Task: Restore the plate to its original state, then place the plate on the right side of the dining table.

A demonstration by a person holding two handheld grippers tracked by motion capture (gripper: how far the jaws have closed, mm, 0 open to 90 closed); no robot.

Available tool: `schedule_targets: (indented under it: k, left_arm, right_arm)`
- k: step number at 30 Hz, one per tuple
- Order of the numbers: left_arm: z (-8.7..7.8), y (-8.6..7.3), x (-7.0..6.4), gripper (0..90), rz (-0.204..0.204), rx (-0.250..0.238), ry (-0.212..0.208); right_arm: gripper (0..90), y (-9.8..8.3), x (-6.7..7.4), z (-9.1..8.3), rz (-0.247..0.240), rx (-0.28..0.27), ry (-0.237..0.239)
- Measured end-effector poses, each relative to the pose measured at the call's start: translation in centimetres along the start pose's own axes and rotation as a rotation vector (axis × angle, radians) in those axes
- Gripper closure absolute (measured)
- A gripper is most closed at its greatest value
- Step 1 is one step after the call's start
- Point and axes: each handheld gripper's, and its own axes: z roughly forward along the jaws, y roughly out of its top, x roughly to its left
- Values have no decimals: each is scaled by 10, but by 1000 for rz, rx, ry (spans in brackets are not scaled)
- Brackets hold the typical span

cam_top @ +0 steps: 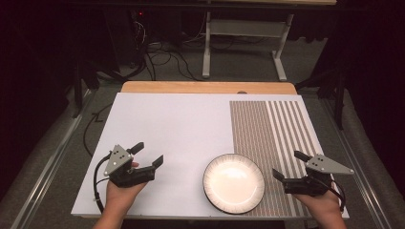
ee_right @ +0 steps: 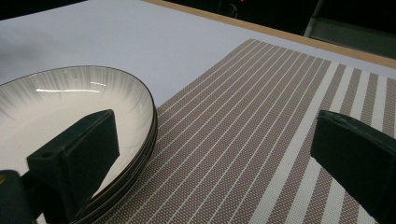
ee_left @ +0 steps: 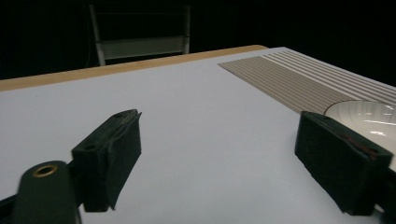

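I am holding my left gripper (cam_top: pixel 146 155) and right gripper (cam_top: pixel 290 164) with jaws spread and empty, flanking the plate (cam_top: pixel 233 183) that is sitting low and centre-right on the bench (cam_top: pixel 172 124), half over the striped mat (cam_top: pixel 272 129), probably ready for grasping.

a plate (cam_top: pixel 233 183) sits near the front edge of the table (cam_top: pixel 172 124), half on a placemat (cam_top: pixel 272 129) that covers the table's right part and half on the bare sheet to the mat's left. the left tool (cam_top: pixel 148 155) is over the front left of the table, well apart from the plate; the right tool (cam_top: pixel 289 165) is over the mat just right of the plate. behind the table, a frame stand (cam_top: pixel 243 38) rests on the floor among cables (cam_top: pixel 162 55).
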Motion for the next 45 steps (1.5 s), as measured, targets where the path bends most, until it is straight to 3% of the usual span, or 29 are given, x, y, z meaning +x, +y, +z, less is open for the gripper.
schedule_targets:
  k: [2, 4, 13, 16, 18, 19, 20, 22, 27, 32, 45]
  left_arm:
    - [-2, 0, 2, 122, 0, -3, 10]
    - [-5, 2, 2, 0, 4, -2, 27]
    - [-8, 3, 0, 0, 28, -15, 30]
    - [-8, 4, -1, 0, 31, -19, 32]
    - [-7, 4, -1, 0, 37, -16, 31]
    - [-6, 3, -1, 0, 41, -10, 30]
    - [-5, 3, -2, 0, 41, -6, 27]
    - [-4, 2, -2, 0, 41, 0, 22]
    - [-4, 3, -4, 0, 53, 0, 15]
    - [-5, 3, -5, 0, 51, -3, 20]
    - [-6, 4, -6, 0, 50, -6, 30]
  right_arm:
    - [21, 0, 0, 0, 0, 1, 1]
    - [21, 0, 1, 1, -1, -2, 5]
    - [27, 1, 1, 1, 0, -13, 11]
    - [99, 0, 2, 0, -5, -7, 19]
    - [208, 1, 2, 0, 1, -1, 29]
    - [208, 1, 2, 0, 1, -1, 29]
    - [288, 1, 4, -1, -5, 3, 45]
    - [313, 1, 4, -1, -11, 9, 49]
    - [480, 1, 7, -1, -30, 30, 78]
    - [645, 2, 10, 1, -47, 59, 133]
    - [894, 0, 16, 6, -97, 120, 213]
